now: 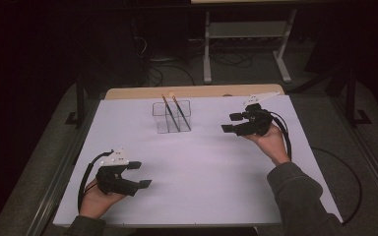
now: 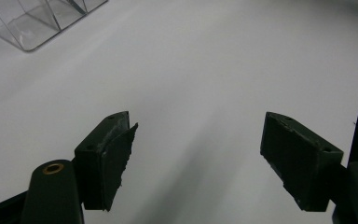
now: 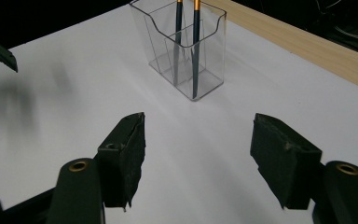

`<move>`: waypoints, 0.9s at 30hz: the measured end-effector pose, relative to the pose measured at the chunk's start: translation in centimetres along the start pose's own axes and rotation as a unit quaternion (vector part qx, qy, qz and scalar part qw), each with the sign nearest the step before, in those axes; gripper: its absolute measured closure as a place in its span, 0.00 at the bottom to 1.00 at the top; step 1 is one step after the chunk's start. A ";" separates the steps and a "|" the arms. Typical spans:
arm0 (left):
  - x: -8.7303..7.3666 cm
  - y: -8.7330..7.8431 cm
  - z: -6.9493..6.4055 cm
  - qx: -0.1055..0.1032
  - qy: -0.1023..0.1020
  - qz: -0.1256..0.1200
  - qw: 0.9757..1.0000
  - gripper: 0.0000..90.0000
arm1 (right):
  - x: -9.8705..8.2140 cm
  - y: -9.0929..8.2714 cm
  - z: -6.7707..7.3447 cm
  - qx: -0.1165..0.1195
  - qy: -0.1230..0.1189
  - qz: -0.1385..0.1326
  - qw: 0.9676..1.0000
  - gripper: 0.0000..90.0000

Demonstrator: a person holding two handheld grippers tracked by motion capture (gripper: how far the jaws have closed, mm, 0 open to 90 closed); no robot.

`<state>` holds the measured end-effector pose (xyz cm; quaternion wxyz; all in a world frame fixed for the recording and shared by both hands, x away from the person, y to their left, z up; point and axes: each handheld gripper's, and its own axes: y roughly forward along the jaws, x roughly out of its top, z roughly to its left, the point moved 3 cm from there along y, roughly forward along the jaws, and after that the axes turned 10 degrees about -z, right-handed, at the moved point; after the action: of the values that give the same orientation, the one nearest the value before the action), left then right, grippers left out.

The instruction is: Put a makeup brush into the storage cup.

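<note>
The left gripper [image 1: 137, 175] sits low on the white table [image 1: 202, 167], its jaws wide apart with nothing between them. In the middle stands a clear holder [image 1: 172, 117] with two pencils [image 1: 175, 113] inside. The right gripper [image 1: 232, 122] points at it, open and empty.

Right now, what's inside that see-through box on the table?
Two dark pencils lean inside the clear plastic holder, tips down on its floor. Thin clear walls split it into compartments. Nothing else is in there, and the clear walls hide nothing.
</note>
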<state>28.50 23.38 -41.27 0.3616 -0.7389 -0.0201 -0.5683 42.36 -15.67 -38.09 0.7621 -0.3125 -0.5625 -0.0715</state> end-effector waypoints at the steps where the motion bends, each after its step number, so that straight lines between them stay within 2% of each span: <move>1: 0.0 0.0 0.0 0.000 0.000 0.001 1.000 0.26 | 0.0 -0.1 0.1 -0.001 0.001 -0.002 1.000 0.37; 27: 0.0 -0.5 0.4 0.019 -0.009 -0.015 1.000 0.23 | -2.6 -2.8 1.1 -0.009 0.007 -0.013 1.000 0.30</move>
<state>28.63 23.97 -41.03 0.3669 -0.7364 -0.0457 -0.5667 39.25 -17.90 -39.19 0.7621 -0.3115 -0.5607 -0.0880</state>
